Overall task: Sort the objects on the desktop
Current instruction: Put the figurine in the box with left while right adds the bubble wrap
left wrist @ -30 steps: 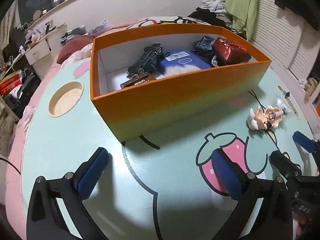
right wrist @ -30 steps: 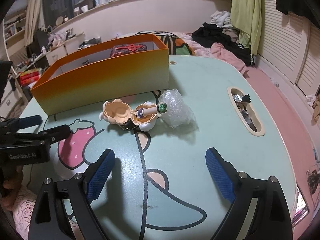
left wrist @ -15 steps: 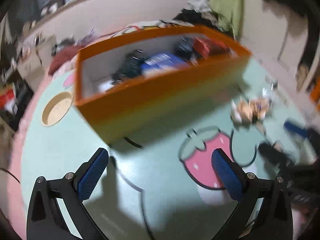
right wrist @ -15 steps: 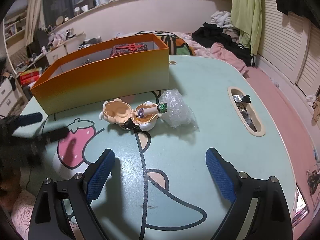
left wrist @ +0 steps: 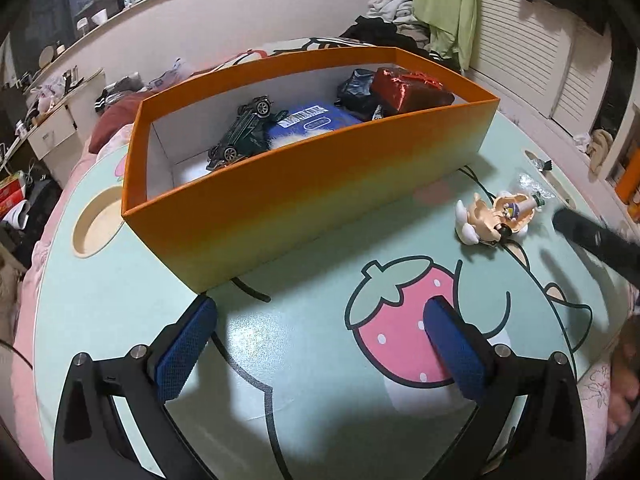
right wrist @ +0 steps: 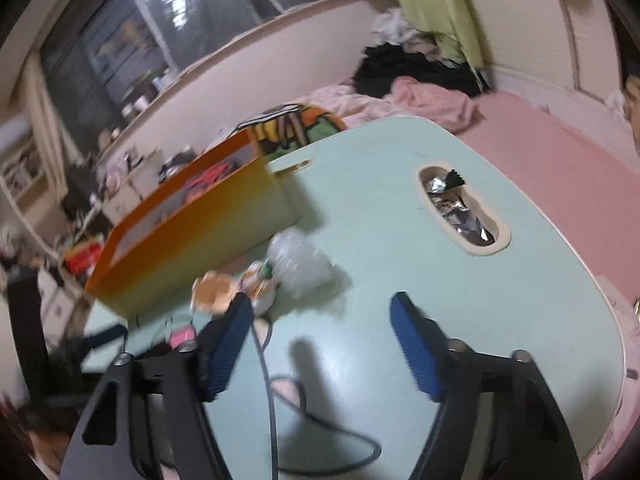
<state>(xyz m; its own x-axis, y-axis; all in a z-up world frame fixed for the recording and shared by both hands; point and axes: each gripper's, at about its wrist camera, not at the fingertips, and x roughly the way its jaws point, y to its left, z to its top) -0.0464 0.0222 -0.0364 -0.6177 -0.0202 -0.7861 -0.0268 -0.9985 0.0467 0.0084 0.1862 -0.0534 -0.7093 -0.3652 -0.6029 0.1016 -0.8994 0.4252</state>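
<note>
Figurine (left wrist: 496,216), a small pale toy lying on its side, rests on the mint tabletop (left wrist: 304,344) just off the near right corner of the orange box (left wrist: 320,184), which holds a green toy car (left wrist: 244,132), a blue packet (left wrist: 308,122) and a red foil pack (left wrist: 408,88). In the left wrist view the left gripper (left wrist: 316,354) hovers above the printed strawberry (left wrist: 400,320) with its jaws spread wide and nothing between them; the figurine lies well ahead at about two o'clock from them, clear of both pads. In the blurred right wrist view the right gripper (right wrist: 322,344) has its jaws closing, with only bare tabletop between them; the figurine (right wrist: 236,290) sits at about eleven o'clock, just past the tip of the left-hand pad, and whether it touches that pad cannot be told. A crumpled clear wrapper (right wrist: 298,262) lies just beside the figurine, toward twelve o'clock. An oval recess (right wrist: 464,210) holding foil wrappers is at one o'clock, well apart.
</note>
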